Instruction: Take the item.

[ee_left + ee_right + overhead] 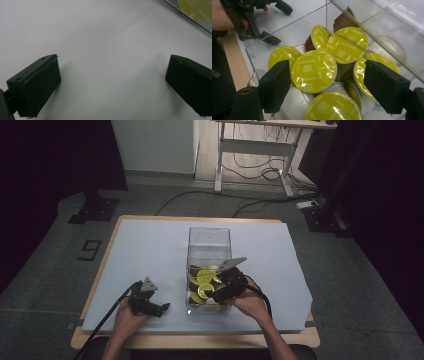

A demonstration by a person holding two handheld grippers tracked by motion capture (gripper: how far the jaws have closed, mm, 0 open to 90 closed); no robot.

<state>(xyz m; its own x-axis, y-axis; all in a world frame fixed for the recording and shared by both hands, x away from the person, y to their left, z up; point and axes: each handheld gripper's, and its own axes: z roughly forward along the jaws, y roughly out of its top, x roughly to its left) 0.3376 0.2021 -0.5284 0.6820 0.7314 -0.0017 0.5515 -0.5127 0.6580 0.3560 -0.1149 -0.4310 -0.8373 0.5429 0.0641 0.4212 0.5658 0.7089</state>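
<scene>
A clear plastic box [209,240] stands in the middle of the white sheet, its near half holding several coffee capsules [205,276] with yellow-green lids. My right gripper [212,292] reaches into the box from the near right. In the right gripper view its jaws [327,80] stand open on either side of a "Cappuccino" capsule [314,71], with a gap left at the right jaw. My left gripper [162,309] rests low over the sheet, left of the box, open with nothing between its jaws [112,75].
The white sheet [150,250] covers a wooden table [102,340] whose edge runs close to both hands. The box's wall [185,15] and a capsule lid [197,8] show beyond the left jaws. A desk frame [255,150] and cables lie on the floor behind.
</scene>
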